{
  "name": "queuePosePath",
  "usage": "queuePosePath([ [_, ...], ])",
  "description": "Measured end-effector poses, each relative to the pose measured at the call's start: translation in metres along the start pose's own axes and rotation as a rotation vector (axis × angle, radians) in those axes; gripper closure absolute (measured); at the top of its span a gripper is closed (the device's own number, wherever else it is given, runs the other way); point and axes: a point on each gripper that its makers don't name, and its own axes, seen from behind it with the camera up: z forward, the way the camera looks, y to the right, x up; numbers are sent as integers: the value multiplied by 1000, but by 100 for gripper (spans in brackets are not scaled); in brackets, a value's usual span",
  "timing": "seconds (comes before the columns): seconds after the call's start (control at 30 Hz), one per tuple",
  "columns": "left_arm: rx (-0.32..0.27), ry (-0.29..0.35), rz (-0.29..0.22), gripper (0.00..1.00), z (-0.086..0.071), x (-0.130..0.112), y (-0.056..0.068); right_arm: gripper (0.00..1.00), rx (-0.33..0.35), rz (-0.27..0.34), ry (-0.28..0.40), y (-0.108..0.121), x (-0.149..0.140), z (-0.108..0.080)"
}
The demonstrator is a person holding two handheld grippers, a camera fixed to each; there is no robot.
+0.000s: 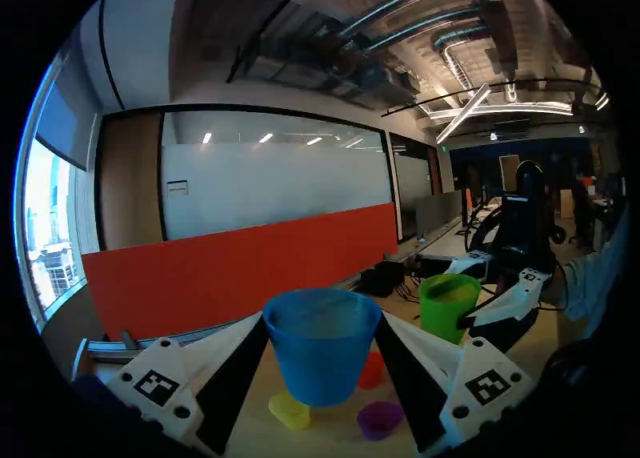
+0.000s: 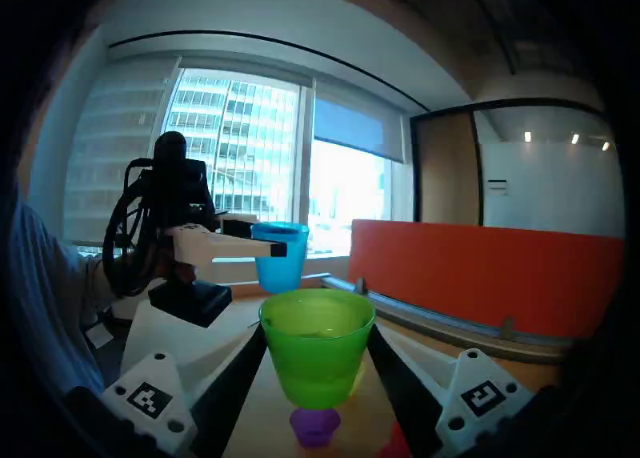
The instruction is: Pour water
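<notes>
Blue translucent plastic cup (image 1: 322, 354) is sitting upright between the two fingers of the left tool (image 1: 320, 323). Both fingers are pressing on its sides, the rim is staying level, and the cup is hanging clear above the pale wooden desk (image 1: 336, 440). Green translucent plastic cup (image 2: 318, 350) is being gripped the same way by the right tool (image 2: 318, 330): upright, with a finger clamping each side. Cannot tell what either cup is carrying.

In the left gripper view the green cup is showing beyond and to the right of the blue one, apart from it, with the rims at about the same height. In the right gripper view a light blue sleeve (image 2: 44, 298) is reaching in from the left edge toward the left tool, whose white fingers are pointing rightward around the blue cup.

Small yellow cup (image 1: 290, 410), small purple cup (image 1: 379, 419) and small orange cup (image 1: 371, 370) are standing on the desk beneath the blue cup. Orange partition panel (image 1: 240, 270) is running behind the desk.
</notes>
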Motion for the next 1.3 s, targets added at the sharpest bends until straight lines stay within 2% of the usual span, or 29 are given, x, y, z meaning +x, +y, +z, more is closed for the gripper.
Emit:
queuePosePath([
  [0.2, -6, -30, -38, 11, -3, -24, 1, 11, -3, -9, -17, 2, -2, -4],
  [0.47, -15, -85, -60, 11, -6, -55, 1, 11, -2, -15, -62, 5, -14, -9],
  [0.87, -31, -181, -62, 11, -7, -100, -4, 11, 22, -4, -139, 8, -40, -17],
  [1.3, -57, -288, -59, 11, -2, -147, 0, 11, 45, 21, -240, 11, -83, -25],
])
